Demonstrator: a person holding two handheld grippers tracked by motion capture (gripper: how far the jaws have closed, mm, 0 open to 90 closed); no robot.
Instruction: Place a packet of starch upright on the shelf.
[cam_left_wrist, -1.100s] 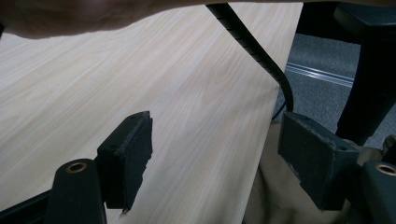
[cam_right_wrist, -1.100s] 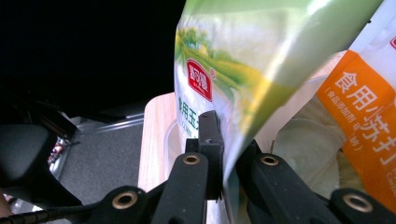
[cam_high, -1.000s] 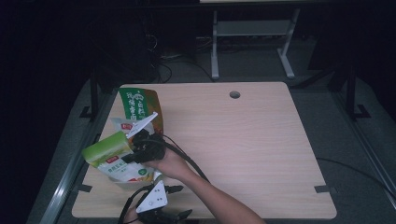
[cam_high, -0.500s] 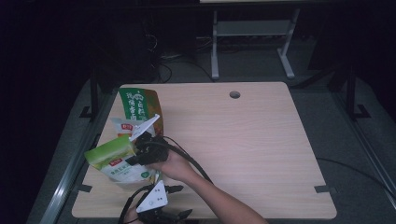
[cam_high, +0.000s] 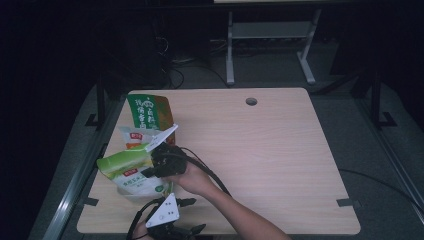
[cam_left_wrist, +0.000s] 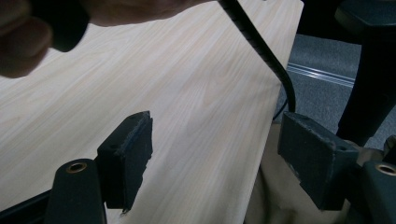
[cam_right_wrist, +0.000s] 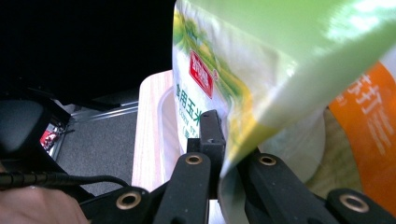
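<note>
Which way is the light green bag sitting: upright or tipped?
Tipped. The light green bag leans sideways in the high view, its edge pinched by the right hand-held gripper, over a clear tub.

Both grippers are black, with blocky jaws and brass-ringed rivets at the linkages; the left gripper (cam_high: 167, 227) and the right gripper (cam_high: 165, 157) each carry a pale three-cornered plate and trail a black cable, and the forearm is bare

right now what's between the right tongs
A light green bag, pinched at its edge by the shut right tongs, as the right gripper view shows.
</note>
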